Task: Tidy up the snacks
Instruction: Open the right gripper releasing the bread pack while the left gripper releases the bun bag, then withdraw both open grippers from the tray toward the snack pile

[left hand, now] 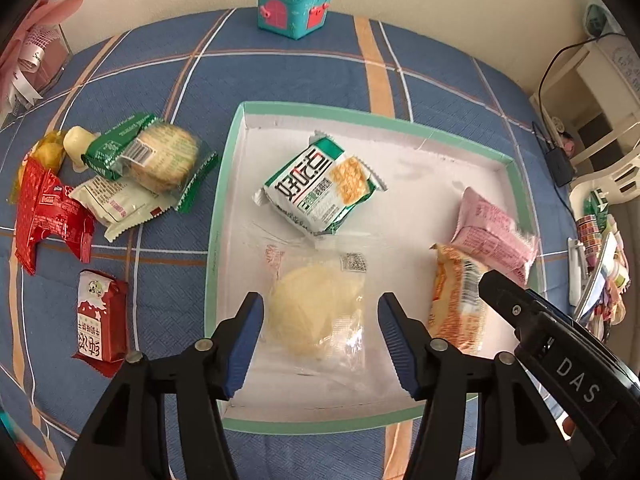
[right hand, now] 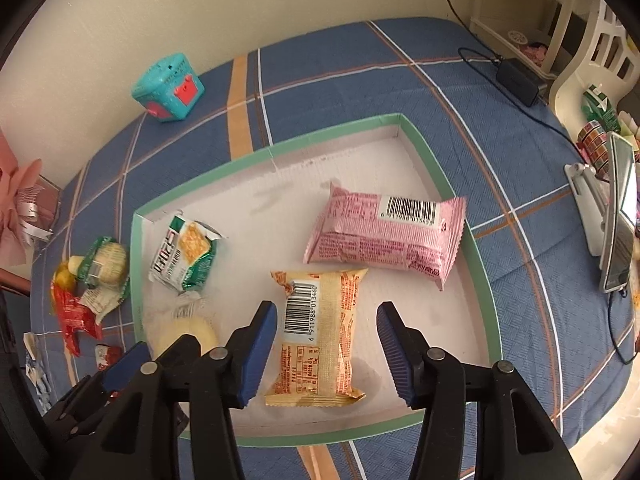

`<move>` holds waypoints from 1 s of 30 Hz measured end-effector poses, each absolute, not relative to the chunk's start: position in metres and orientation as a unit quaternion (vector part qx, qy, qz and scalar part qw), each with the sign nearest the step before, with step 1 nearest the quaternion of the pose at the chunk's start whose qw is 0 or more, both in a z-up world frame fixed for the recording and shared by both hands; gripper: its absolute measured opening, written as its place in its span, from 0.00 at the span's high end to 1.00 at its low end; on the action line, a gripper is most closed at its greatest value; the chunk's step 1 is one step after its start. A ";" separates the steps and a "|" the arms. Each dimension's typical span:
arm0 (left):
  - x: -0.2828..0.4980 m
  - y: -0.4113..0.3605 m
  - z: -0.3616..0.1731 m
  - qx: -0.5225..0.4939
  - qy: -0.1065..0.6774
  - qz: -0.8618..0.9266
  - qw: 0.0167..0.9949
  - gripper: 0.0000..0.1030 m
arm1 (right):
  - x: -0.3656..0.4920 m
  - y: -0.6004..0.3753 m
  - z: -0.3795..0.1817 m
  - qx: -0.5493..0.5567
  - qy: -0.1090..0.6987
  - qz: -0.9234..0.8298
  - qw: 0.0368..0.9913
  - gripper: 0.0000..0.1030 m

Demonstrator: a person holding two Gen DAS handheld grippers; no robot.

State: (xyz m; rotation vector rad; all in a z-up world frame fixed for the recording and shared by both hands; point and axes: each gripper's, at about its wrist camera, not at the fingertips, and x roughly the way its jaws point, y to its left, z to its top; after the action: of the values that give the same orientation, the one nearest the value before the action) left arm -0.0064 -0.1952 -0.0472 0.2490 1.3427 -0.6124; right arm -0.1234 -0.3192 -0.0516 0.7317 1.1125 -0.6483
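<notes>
A: Where do the tools stand?

B: The left tool hangs released over the near part of the tray, its blue pads wide apart on either side of a clear-wrapped pale yellow cake. I can't tell whether the pads touch the wrapper. The right tool is released too, its pads spread on either side of an orange packet that lies flat with its barcode up.

A: And the tray itself?

B: It is a shallow white box with a mint-green rim, sitting mid-bed on a blue plaid cover. Four snacks lie in it. The pale cake is at the tray's near left, the orange packet at its near middle. A pink packet lies beyond the orange one toward the tray's right edge, printed back up, with a white barcode patch. A green-and-white cracker packet lies toward the far left, picturing a square cracker.

A: What lies outside it?

B: Left of the tray, on the cover, there is a loose heap: a round biscuit in a clear, green-ended wrapper, a white printed wrapper under it, a crumpled red wrapper, and a small cream sweet next to a yellow one. Nearer the bed's front edge, apart from the heap, a red and white packet lies alone.

A: Anything farther out?

B: A teal box with pink doors stands at the bed's far edge against the wall.
</notes>
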 end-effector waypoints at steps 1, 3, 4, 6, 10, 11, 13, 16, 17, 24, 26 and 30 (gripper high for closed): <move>-0.006 -0.194 -0.045 0.113 0.609 -0.279 0.734 0.41 | -0.124 -0.318 -0.050 0.333 0.505 -0.296 0.739 0.45; -0.006 -0.194 -0.038 0.114 0.604 -0.279 0.737 0.41 | -0.124 -0.318 -0.047 0.332 0.503 -0.297 0.740 0.45; -0.006 -0.193 -0.037 0.114 0.604 -0.279 0.738 0.41 | -0.125 -0.318 -0.047 0.332 0.503 -0.297 0.741 0.45; -0.003 -0.192 -0.033 0.114 0.602 -0.277 0.740 0.41 | -0.124 -0.318 -0.046 0.332 0.503 -0.296 0.740 0.45; -0.008 -0.189 -0.037 0.114 0.602 -0.269 0.743 0.40 | -0.122 -0.318 -0.048 0.332 0.506 -0.295 0.740 0.45; -0.007 -0.187 -0.038 0.113 0.602 -0.267 0.744 0.40 | -0.122 -0.317 -0.048 0.332 0.506 -0.294 0.740 0.45; -0.005 -0.181 -0.037 0.112 0.600 -0.262 0.748 0.38 | -0.122 -0.316 -0.049 0.328 0.507 -0.290 0.743 0.39; 0.000 -0.177 -0.036 0.124 0.587 -0.238 0.764 0.17 | -0.121 -0.316 -0.048 0.312 0.506 -0.298 0.746 0.19; 0.002 -0.174 -0.036 0.123 0.585 -0.235 0.767 0.15 | -0.121 -0.316 -0.048 0.312 0.505 -0.298 0.748 0.11; 0.015 -0.158 -0.035 0.110 0.581 -0.211 0.778 0.08 | -0.118 -0.313 -0.049 0.303 0.503 -0.293 0.755 0.00; 0.017 -0.156 -0.037 0.111 0.581 -0.205 0.780 0.08 | -0.118 -0.313 -0.049 0.304 0.501 -0.294 0.755 0.00; 0.022 -0.150 -0.037 0.109 0.580 -0.198 0.783 0.07 | -0.120 -0.314 -0.049 0.304 0.497 -0.299 0.756 0.00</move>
State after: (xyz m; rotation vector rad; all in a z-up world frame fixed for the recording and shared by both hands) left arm 0.0220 -0.1501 -0.0371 0.2357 1.2510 -0.4274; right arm -0.1204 -0.3144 -0.0489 0.6619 1.0837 -0.6513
